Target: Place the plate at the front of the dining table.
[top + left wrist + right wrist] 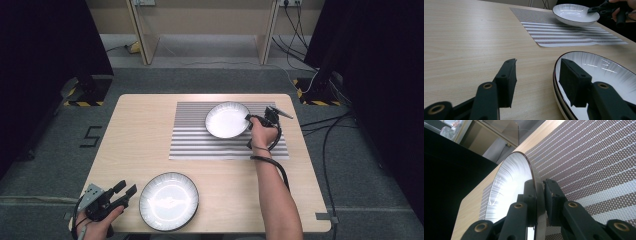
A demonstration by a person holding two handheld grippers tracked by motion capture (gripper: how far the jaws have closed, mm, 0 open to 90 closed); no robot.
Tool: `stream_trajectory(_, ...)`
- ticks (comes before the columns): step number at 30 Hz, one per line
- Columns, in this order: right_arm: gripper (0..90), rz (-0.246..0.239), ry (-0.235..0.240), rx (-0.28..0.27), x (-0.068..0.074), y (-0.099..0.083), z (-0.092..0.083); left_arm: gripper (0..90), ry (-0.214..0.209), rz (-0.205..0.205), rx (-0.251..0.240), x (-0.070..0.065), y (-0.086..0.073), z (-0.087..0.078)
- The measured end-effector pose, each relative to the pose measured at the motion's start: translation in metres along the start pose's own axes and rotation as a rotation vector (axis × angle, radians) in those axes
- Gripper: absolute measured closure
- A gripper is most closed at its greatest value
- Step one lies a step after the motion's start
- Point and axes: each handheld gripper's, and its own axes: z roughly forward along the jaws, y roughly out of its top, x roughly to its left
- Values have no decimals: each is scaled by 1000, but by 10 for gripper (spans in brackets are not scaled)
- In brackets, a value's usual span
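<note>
A person seated at a light wooden table (150,130) works two hand-held grippers among a pair of white bowls. The right gripper (251,120) has its jaws clamped on the rim of the far bowl (226,120), which sits on the upper right part of a grey-and-white striped placemat (200,140); in the right gripper view, one jaw lies inside the bowl (509,182) against its ribbed white wall and the other presses the outer side, the thin dark-edged rim pinched between them, with the woven placemat (594,165) beyond. Whether the bowl rests flat on the mat or is tipped up cannot be told. From the left gripper view the same bowl (575,15) is seen in the distance with the right gripper (595,10) gripping its right-hand edge.

The left gripper (125,192) is at the near left corner of the table, jaws standing apart and holding nothing. Just beside it, toward the table's middle, lies the near bowl (168,201), dark-rimmed and white inside, resting on bare wood close to the front edge. In the left gripper view the near bowl (614,75) sits behind one jaw, that jaw overlapping its rim in the picture, while the other jaw stands over bare table (461,50).
</note>
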Motion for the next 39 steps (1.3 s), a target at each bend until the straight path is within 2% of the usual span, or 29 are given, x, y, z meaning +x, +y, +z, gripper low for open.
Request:
stream_trajectory(8, 800, -3, -3, -1, -1, -1, 3, 473, 0, 0, 0, 0, 0, 0)
stream_trajectory(12, 795, -16, -23, 5, -3, -3, 5, 473, 0, -1, -2, 1, 0, 0)
stream_trajectory(21, 800, 4, -15, 12, -10, -4, 7, 474, -3, 3, 1, 0, 0, 0)
stream_trajectory(25, 796, 36, -12, 21, -15, -5, 8, 474, 1, 4, 2, 0, 0, 0)
stream_trajectory(29, 729, 31, -29, 23, -15, -4, 8, 474, -3, 4, 5, -2, 0, 2)
stream_trajectory(30, 689, 23, -61, 35, -16, -4, 9, 474, -4, 7, 6, -2, 0, 3)
stream_trajectory(32, 672, 8, -88, 34, -18, -4, 9, 473, -5, 8, 7, -3, 0, 3)
stream_trajectory(35, 649, 15, -74, 28, -20, -5, 8, 473, -5, 9, 8, -3, 0, 3)
stream_trajectory(36, 599, -15, -82, 32, -18, -5, 8, 473, -6, 8, 7, -2, 0, 3)
stream_trajectory(39, 553, -65, -122, 17, -14, -5, 6, 473, -6, 6, 5, -1, 0, 3)
